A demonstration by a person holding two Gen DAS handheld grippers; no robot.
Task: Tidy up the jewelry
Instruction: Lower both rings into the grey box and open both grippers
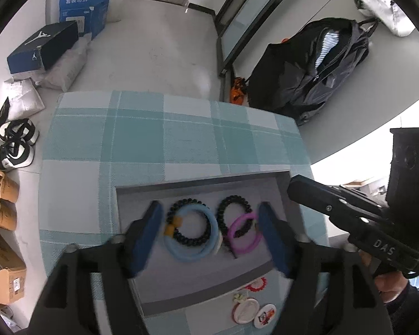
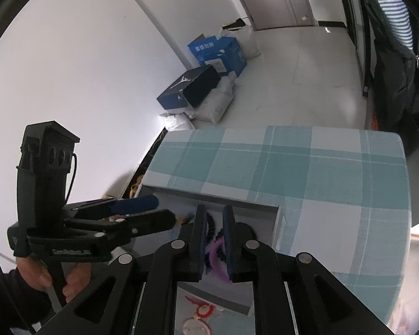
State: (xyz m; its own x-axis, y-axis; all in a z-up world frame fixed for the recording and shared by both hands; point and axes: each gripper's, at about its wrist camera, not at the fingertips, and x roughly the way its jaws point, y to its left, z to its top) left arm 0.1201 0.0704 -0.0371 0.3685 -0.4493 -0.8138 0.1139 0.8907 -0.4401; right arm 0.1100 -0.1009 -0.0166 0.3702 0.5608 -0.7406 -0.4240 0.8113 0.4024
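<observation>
Bracelets are seen lying in a grey tray on a checked tablecloth: a blue ring overlapped by a black bead bracelet, w/ a second black bead bracelet and a pink ring beside it, also overlapping. More pieces, incl. a red one and two round badges, are left on the cloth just outside the tray's near wall.

Left gripper is held wide open above the tray, nothing between its pads. Right gripper is nearly closed, w/ a narrow gap; pink and black pieces are seen through that gap, but whether anything is actually pinched can't be told.

Risk, as judged: since the pieces overlap, two could be lifted or dragged at once when one is gripped, and the tray could be nudged by a gripper.

Full tray layout is given by the left view only; in the right view most of it is blocked by the fingers. How narrow the right gripper's gap is shows only in the right view.
</observation>
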